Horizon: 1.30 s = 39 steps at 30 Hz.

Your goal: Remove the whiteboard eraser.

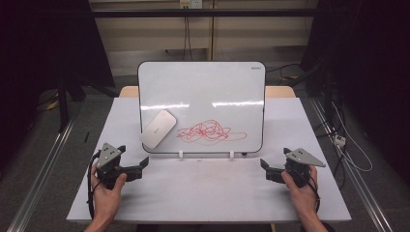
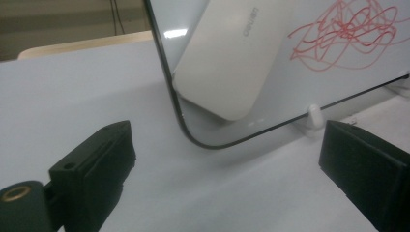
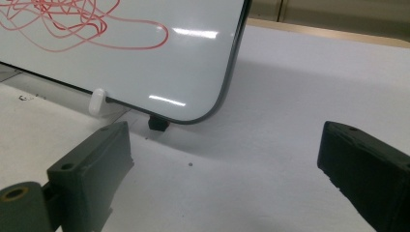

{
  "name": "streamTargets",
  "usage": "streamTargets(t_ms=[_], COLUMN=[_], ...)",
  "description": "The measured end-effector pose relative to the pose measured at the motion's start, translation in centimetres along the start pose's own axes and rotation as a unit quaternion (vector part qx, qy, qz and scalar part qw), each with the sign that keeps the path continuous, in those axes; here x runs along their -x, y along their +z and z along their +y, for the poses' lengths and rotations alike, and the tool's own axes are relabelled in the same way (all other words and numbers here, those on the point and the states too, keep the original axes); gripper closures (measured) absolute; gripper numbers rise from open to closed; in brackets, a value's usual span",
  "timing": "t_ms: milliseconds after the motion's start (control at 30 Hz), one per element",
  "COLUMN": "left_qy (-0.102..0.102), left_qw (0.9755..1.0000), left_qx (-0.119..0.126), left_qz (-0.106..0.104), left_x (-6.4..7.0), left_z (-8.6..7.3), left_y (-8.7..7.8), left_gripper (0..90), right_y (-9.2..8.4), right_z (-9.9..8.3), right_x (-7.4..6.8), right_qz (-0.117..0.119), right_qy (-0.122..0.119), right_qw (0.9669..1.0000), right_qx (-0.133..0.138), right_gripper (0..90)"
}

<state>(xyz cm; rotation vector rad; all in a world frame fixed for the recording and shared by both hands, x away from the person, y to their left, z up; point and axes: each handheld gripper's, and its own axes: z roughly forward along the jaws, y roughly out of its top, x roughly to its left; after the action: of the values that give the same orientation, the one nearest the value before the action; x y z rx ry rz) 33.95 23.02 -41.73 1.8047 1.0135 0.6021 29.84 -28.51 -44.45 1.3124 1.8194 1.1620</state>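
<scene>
- Both grippers empty, jaws apart: left gripper (image 1: 143, 163), right gripper (image 1: 265, 166).
- Eraser (image 1: 158, 128) ahead of left gripper, on propped whiteboard (image 1: 203, 87).
- Risk: hard push topples board off worktop (image 1: 203, 188) stand.

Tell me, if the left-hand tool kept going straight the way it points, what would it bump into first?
Probably the lower left corner of the whiteboard, just below the white eraser stuck on it. The left tool is open and aims there, though depth is uncertain.

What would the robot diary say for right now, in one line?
left gripper: open, empty | right gripper: open, empty | eraser: on whiteboard | red scribble: not wiped
</scene>
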Motion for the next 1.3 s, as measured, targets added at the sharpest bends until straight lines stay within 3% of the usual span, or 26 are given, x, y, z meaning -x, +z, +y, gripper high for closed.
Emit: streamTargets(t_ms=[133, 367, 533, 700, 1067, 1300], left_qy=[-0.007, -0.004, 0.019, 0.024, 0.054, 0.08], left_qw=[0.9998, 0.9995, 0.9988, 0.9981, 0.9955, 0.9939], left_qx=[-0.012, -0.027, -0.036, -0.038, -0.06, -0.06], left_qz=[-0.017, -0.015, -0.027, -0.043, -0.05, -0.047], left_x=[-0.1, 0.3, 0.7, 0.9, 1.3, 1.8], left_z=[0.0, 0.4, 0.8, 1.2, 2.6, 3.8], left_y=[0.3, 0.6, 0.8, 1.1, 1.8, 2.2], left_gripper=[5.3, 5.6, 6.0, 5.3, 5.4, 7.0], right_y=[0.2, 0.2, 0.2, 0.1, 0.2, 0.4], right_z=[0.0, 0.0, -0.1, -0.1, -0.1, 0.1], right_x=[0.0, 0.0, -0.1, -0.1, -0.1, -0.4], right_qz=[0.008, 0.014, 0.019, 0.017, 0.02, 0.023], right_qy=[-0.002, 0.001, 0.0, 0.0, 0.001, -0.003], right_qw=[1.0, 0.9999, 0.9998, 0.9998, 0.9997, 0.9996], right_qx=[-0.003, -0.005, -0.007, -0.008, -0.013, -0.013], right_gripper=[5.4, 5.7, 5.7, 5.7, 5.9, 6.0])
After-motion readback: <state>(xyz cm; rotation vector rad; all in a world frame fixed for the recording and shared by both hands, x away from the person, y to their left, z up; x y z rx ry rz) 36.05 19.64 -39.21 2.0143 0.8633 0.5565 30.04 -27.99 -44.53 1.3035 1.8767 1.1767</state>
